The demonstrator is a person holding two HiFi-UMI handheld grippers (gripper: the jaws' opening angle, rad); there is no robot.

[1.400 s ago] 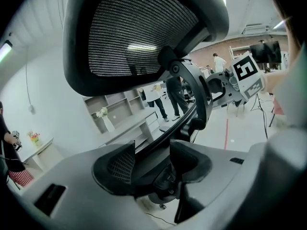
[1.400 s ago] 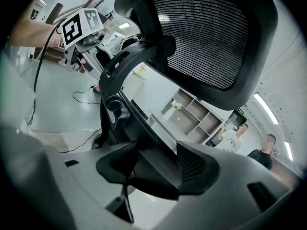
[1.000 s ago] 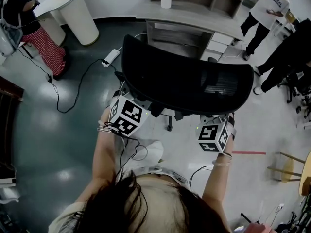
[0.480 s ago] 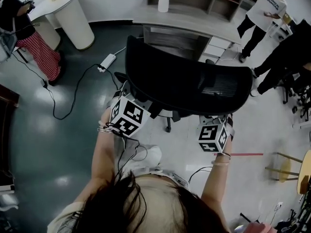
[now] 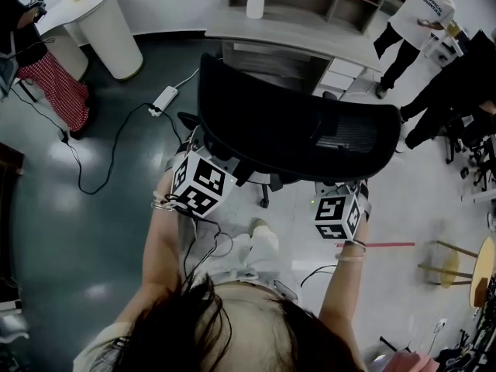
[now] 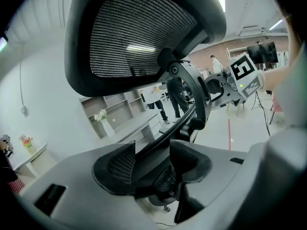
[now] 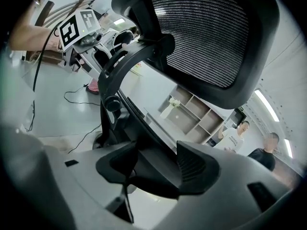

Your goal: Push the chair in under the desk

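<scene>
We hold the black mesh-backed office chair [image 5: 294, 130] at both sides: our left gripper [image 6: 158, 169] and right gripper [image 7: 153, 169] each clamp its black back frame. Its wide backrest spans from fingers to fingers, facing the grey desk [image 5: 294, 29] just beyond the fingertips.

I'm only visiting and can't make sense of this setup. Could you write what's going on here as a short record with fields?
who: a person, holding one gripper in each hand
chair: black mesh back facing the person, standing in front of the desk
left gripper: jaws closed on the chair's back frame
right gripper: jaws closed on the same frame, other side
desk: grey, white vase on top
floor: power strip with cable, left of the chair
progress: chair looks not yet pushed in; backrest hides the seat
</scene>
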